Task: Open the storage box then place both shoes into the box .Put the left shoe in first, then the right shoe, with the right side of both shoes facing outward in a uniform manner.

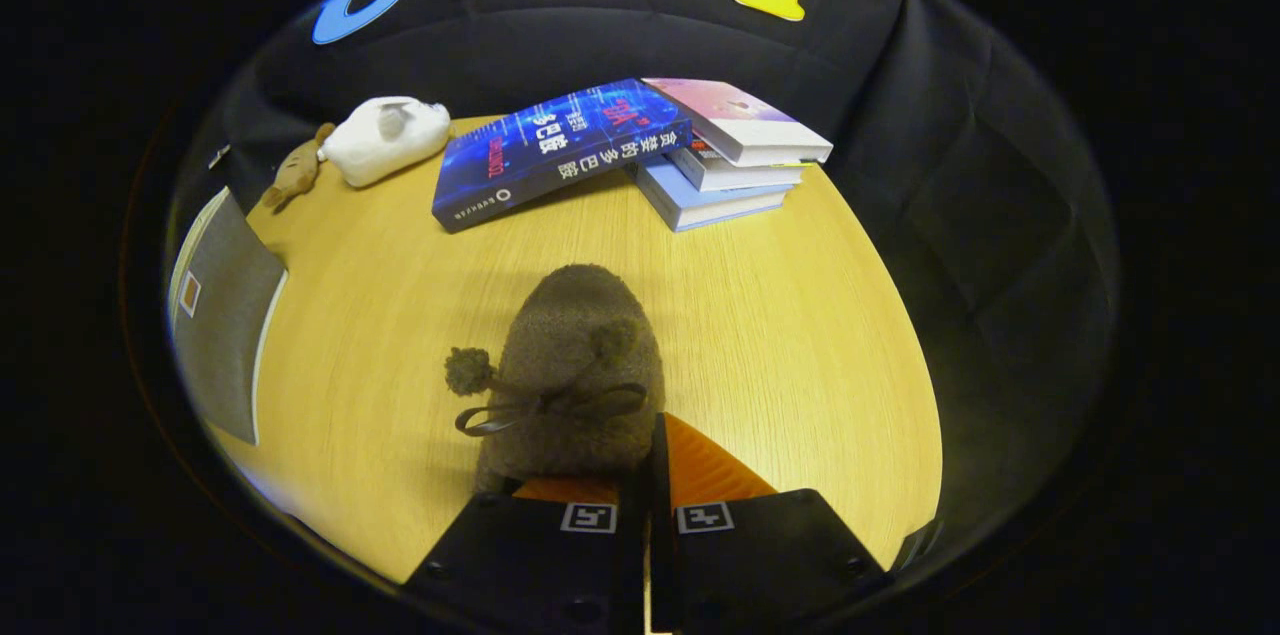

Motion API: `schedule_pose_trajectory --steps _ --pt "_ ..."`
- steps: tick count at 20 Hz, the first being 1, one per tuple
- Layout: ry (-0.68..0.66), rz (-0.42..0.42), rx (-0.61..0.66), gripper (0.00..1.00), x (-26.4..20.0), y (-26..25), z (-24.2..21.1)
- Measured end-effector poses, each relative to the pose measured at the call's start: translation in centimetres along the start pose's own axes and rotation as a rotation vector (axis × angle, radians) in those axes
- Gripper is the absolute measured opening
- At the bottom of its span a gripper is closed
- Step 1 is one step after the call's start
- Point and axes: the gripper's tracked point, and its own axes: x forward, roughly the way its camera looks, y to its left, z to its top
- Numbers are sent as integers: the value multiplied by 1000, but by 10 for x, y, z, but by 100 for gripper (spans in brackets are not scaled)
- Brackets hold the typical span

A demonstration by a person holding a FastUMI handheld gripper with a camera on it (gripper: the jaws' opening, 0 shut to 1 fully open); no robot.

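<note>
A brown fuzzy shoe (575, 355) with a dark bow and a pompom hangs just ahead of my fingers, toe pointing away from me over the wooden table (780, 335). My gripper (645, 460) is shut on the shoe's near rim, the fingers almost together with the fuzzy edge pinched between them. The shoe's body partly hides the left finger. A grey storage box (222, 315) with a white frame lies to the left of the shoe, at the table's left side; I cannot tell whether it stands open.
A stack of books (735, 165) lies beyond the shoe, with a blue book (560, 150) leaning on it. A white plush thing (385, 140) and a small brown plush toy (295, 175) lie at the back left. Black cloth walls the booth behind and to the right.
</note>
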Motion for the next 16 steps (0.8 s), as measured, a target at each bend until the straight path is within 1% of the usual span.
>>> schedule_pose_trajectory --steps 3,7,11,16 --pt "-54 45 5 7 -30 23 27" --pt "-136 140 -6 7 -75 78 79" --pt "-207 257 -14 7 -121 152 129" --pt "-199 383 35 7 -158 247 164"
